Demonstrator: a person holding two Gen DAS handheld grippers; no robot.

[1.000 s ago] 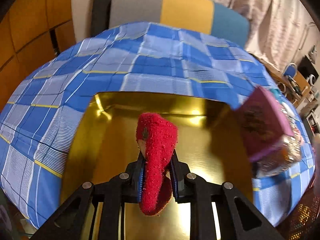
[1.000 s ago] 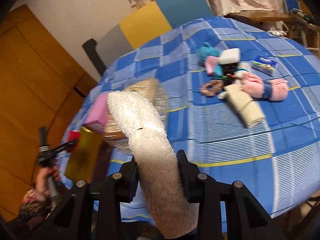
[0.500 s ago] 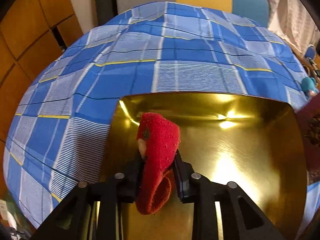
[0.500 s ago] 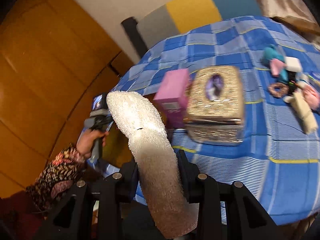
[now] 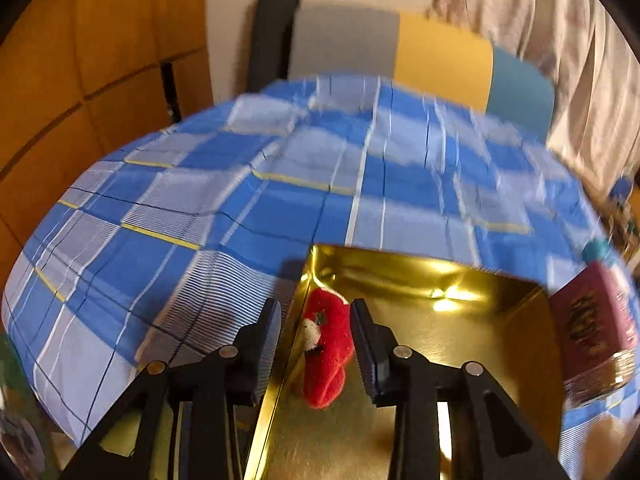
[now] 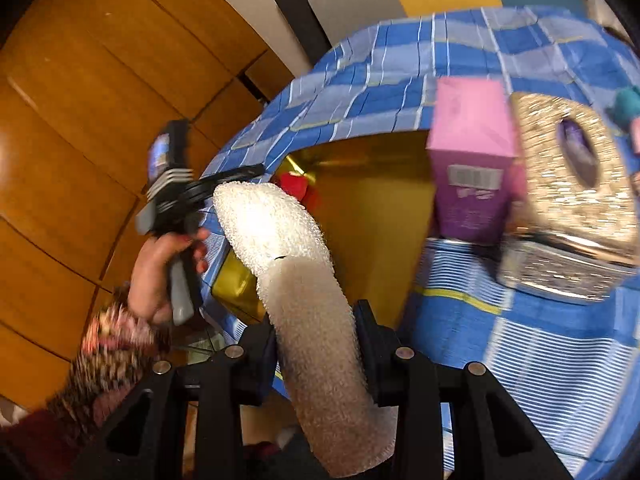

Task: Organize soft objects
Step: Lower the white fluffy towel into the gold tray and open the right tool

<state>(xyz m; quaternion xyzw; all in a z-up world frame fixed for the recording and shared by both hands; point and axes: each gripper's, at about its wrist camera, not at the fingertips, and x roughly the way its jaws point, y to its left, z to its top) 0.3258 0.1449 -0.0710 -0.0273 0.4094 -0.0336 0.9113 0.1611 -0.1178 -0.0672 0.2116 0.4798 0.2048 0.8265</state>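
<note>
A red fuzzy sock (image 5: 326,350) lies in the near left corner of a shiny gold box (image 5: 460,344), against its left wall. My left gripper (image 5: 315,342) is open around it, one finger outside the wall, and no longer pinches it. My right gripper (image 6: 316,344) is shut on a long white fluffy sock (image 6: 296,272) and holds it in the air at the table's near edge, in front of the gold box (image 6: 372,208). The red sock (image 6: 296,188) and left gripper (image 6: 224,184) show there too.
A pink carton (image 6: 470,160) and a glittery silver tissue box (image 6: 572,200) stand right of the gold box on the blue checked tablecloth (image 5: 320,184). A teal soft item (image 6: 628,102) lies far right. A chair (image 5: 400,52) stands behind the table. Wooden panels are at left.
My left gripper has opened and let the red sock drop into the gold box's corner. My right gripper has swung left with the white sock toward the box.
</note>
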